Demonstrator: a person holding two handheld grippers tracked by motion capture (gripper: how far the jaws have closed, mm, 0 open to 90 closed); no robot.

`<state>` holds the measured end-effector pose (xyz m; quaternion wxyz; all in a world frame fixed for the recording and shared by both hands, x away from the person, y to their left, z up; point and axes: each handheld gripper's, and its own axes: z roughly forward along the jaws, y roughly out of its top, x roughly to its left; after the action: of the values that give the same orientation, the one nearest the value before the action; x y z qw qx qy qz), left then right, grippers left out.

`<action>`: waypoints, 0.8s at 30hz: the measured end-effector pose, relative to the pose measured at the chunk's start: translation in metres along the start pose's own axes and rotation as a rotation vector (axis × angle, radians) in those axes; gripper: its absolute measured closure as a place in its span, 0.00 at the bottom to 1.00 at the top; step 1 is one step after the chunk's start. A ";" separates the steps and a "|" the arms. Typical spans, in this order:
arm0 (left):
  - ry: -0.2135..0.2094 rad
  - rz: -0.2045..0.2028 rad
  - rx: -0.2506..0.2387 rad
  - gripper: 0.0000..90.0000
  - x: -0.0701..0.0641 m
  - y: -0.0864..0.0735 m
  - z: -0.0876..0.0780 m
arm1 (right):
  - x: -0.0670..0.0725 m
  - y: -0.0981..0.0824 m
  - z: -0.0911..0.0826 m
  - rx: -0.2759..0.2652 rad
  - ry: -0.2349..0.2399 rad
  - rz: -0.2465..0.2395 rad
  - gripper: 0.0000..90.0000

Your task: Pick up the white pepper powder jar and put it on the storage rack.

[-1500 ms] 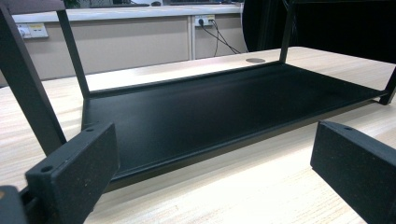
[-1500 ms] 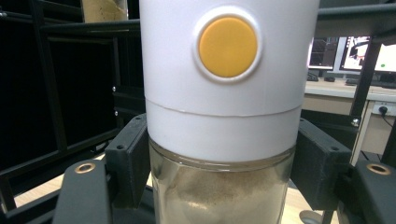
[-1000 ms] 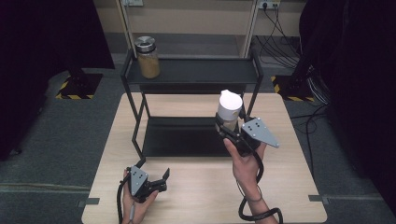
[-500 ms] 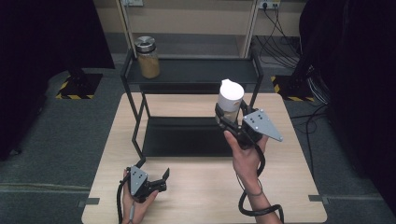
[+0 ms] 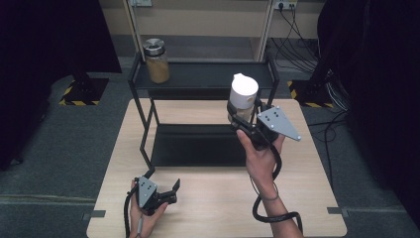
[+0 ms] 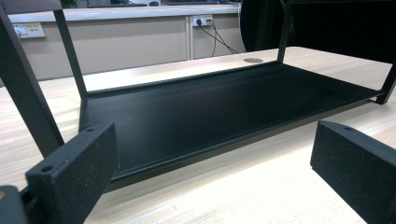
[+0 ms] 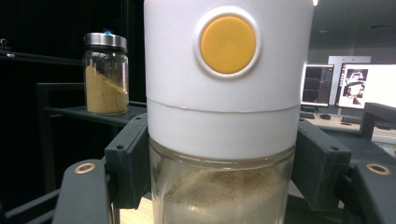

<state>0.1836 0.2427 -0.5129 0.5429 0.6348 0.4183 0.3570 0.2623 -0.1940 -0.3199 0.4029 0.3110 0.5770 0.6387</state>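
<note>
Right gripper (image 5: 243, 119) raised above the bench (image 5: 307, 198), clamped on a glass jar with a tall white cap (image 5: 243, 101). Jaws pressed against the glass on both sides just beneath the cap, seen close in the right gripper view, where the jar (image 7: 224, 116) stands upright with pale brown powder inside and a round orange button (image 7: 228, 45) on the cap's face. Held jar in the air in front of the right half of the black two-tier rack (image 5: 203, 75), touching neither shelf. Grey three-cornered plate (image 5: 278, 122) on top of that gripper, cable looping down past the forearm.

Second glass jar with a metal lid (image 5: 156, 60) standing at the left end of the rack's top shelf, well apart from the held one, partly filled with tan powder sloped to one side (image 7: 104, 74).

Left gripper (image 5: 168, 193) low at the near left of the bench, resting in the hand, jaws spread wide with nothing between them. Pointed toward the rack's bare lower shelf (image 6: 210, 116), which lies on the bench just beyond the jaw tips.

Monitors (image 7: 343, 86) lit in the dark background past the right gripper.
</note>
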 end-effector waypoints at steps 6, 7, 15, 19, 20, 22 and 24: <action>0.000 0.000 0.000 0.01 0.000 0.000 0.000 | -0.001 0.011 0.006 -0.020 -0.007 -0.001 0.34; 0.000 0.000 -0.002 0.01 0.000 0.000 0.000 | -0.001 0.014 0.008 -0.019 -0.010 0.001 0.34; -0.001 -0.001 -0.001 0.01 0.000 0.000 0.000 | -0.006 0.027 0.021 -0.022 -0.018 0.002 0.34; -0.002 -0.001 -0.002 0.01 0.000 0.000 0.000 | -0.008 0.031 0.026 -0.025 -0.023 0.006 0.34; -0.002 0.001 -0.002 0.01 0.000 0.000 0.000 | -0.009 0.032 0.027 -0.024 -0.023 0.008 0.34; -0.003 0.002 -0.002 0.01 0.000 0.000 0.000 | -0.010 0.035 0.030 -0.026 -0.026 0.012 0.34; -0.003 0.001 -0.002 0.01 0.000 0.000 0.000 | -0.012 0.038 0.033 -0.025 -0.027 0.015 0.34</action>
<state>0.1838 0.2432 -0.5132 0.5439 0.6351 0.4168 0.3565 0.2904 -0.1887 -0.2774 0.4099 0.3190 0.5611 0.6446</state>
